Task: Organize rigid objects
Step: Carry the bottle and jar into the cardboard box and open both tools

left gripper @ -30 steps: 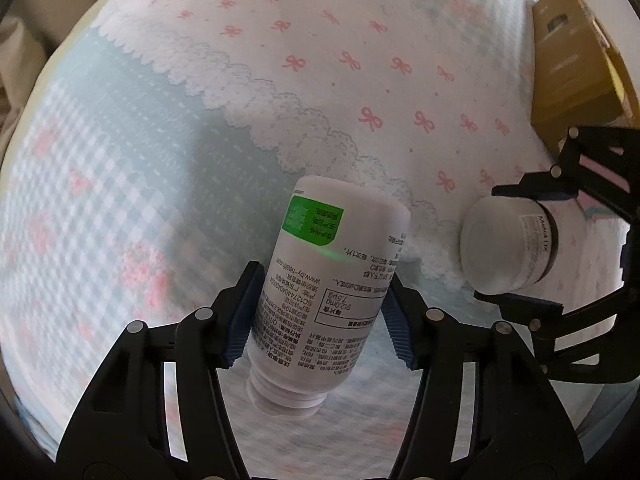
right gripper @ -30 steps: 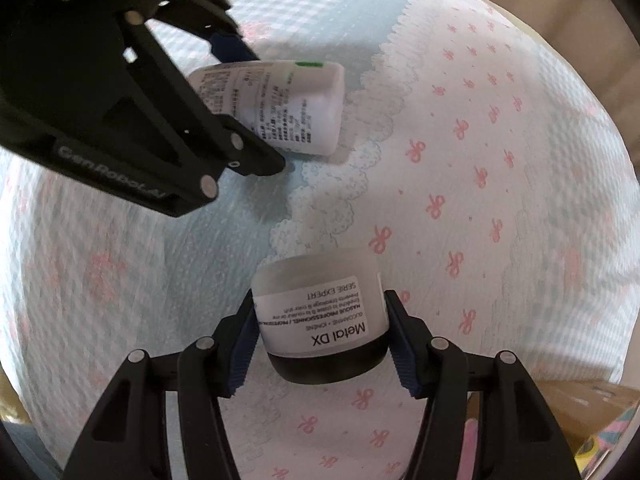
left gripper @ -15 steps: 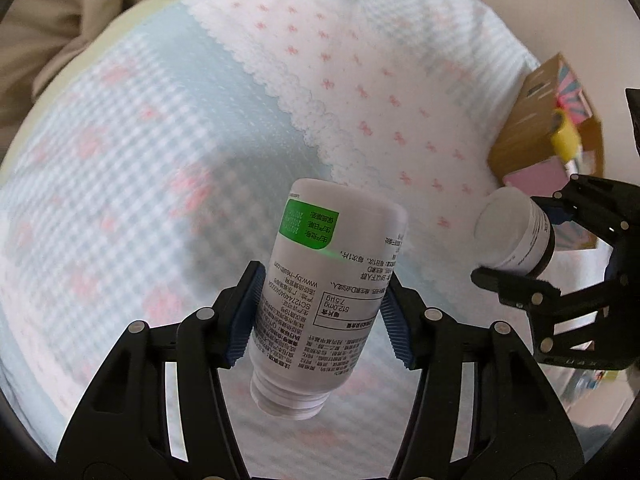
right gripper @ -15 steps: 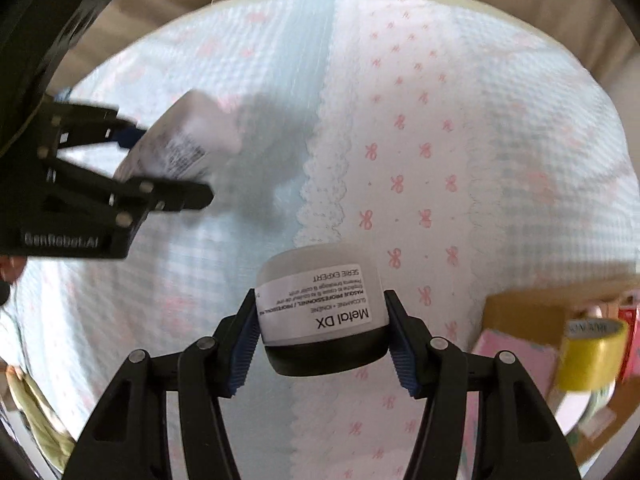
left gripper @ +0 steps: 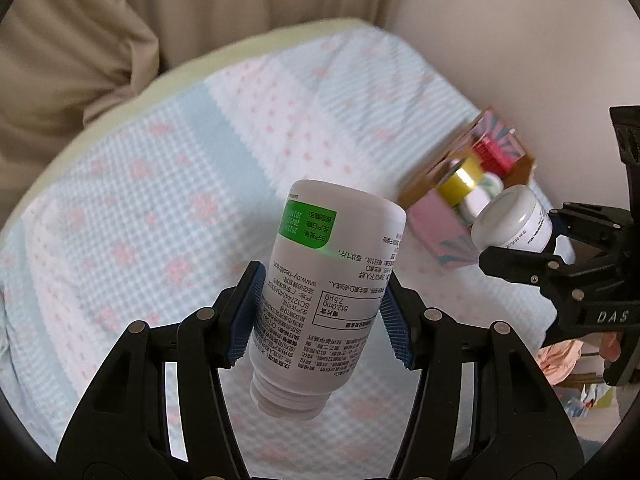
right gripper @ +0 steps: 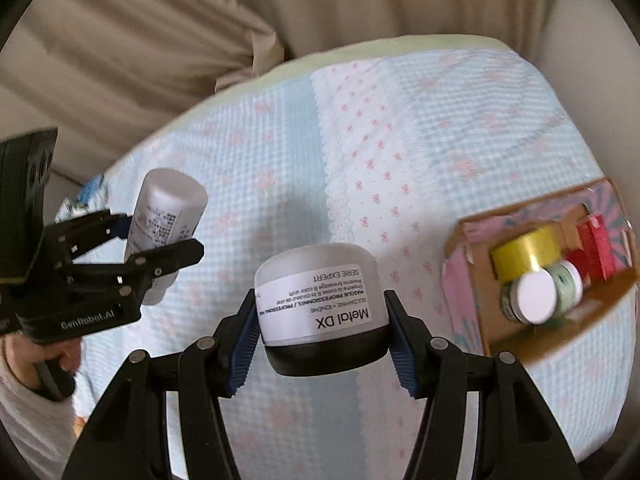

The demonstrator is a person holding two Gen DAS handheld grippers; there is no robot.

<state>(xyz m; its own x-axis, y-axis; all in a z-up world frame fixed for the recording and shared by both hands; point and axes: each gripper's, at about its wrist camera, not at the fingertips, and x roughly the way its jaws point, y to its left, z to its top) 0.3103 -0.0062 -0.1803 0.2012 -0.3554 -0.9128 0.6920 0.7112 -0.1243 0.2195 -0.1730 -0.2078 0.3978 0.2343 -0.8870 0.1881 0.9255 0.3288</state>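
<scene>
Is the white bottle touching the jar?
Apart. The right wrist view shows bedspread between the white bottle in the left gripper and the jar.

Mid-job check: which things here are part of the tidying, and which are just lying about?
Job:
- white pill bottle, in left tongs
- Metal DX jar, in right tongs
- cardboard box with yellow tape roll and small jars inside

Lying about:
- bow-print bedspread
- beige curtain
</scene>
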